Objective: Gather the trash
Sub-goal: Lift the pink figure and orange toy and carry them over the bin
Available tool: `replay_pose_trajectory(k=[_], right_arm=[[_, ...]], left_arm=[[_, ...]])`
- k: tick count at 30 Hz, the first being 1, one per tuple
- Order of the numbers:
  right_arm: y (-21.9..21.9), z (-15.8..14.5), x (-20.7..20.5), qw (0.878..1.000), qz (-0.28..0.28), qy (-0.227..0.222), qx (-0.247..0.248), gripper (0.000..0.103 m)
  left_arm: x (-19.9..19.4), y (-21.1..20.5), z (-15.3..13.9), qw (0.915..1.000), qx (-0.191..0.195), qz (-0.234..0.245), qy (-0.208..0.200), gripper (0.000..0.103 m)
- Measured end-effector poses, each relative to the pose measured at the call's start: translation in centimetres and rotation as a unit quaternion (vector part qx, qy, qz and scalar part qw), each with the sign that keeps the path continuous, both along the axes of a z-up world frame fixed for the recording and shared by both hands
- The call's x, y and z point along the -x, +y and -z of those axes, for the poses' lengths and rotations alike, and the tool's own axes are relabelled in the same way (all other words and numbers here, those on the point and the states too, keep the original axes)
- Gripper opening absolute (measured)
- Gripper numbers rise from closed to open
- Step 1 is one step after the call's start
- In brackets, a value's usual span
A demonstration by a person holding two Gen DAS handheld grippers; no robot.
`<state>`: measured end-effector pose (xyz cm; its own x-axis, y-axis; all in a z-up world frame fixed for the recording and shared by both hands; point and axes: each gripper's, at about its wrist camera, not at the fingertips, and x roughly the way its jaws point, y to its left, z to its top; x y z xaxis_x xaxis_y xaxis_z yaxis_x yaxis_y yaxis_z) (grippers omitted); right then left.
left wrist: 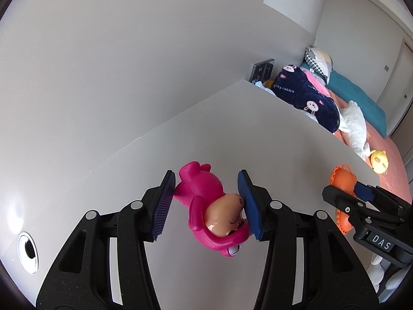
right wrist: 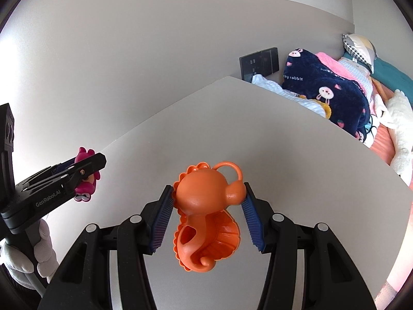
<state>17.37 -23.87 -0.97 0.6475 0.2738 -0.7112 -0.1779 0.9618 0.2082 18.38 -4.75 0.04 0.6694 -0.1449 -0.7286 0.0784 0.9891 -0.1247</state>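
Note:
My left gripper (left wrist: 206, 204) is shut on a pink toy figure (left wrist: 206, 193) with a tan face, held above the white table (left wrist: 232, 118). My right gripper (right wrist: 207, 211) is shut on an orange seahorse-shaped toy (right wrist: 206, 206), also held over the table. In the left wrist view the right gripper (left wrist: 361, 196) and the orange toy (left wrist: 342, 180) show at the right edge. In the right wrist view the left gripper (right wrist: 77, 173) with the pink toy (right wrist: 86, 186) shows at the left.
A cable hole (left wrist: 28, 249) sits in the table's near left corner. A wall rises behind the table. Beyond its right edge is a bed with a navy rabbit blanket (left wrist: 307, 95), a white plush (left wrist: 353, 126) and a yellow toy (left wrist: 378, 160). A dark wall socket (right wrist: 259, 63) is behind.

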Motion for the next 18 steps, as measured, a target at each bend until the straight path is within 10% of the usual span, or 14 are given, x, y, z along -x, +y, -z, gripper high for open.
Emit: replay_pose_trajectory(k=[18], right_arm=[[-6.0, -4.1, 9.2, 0.999, 0.049, -0.017, -0.003, 0.054]], left_arm=[[7.2, -6.8, -2.0, 0.998, -0.001, 0.063, -0.003, 0.05]])
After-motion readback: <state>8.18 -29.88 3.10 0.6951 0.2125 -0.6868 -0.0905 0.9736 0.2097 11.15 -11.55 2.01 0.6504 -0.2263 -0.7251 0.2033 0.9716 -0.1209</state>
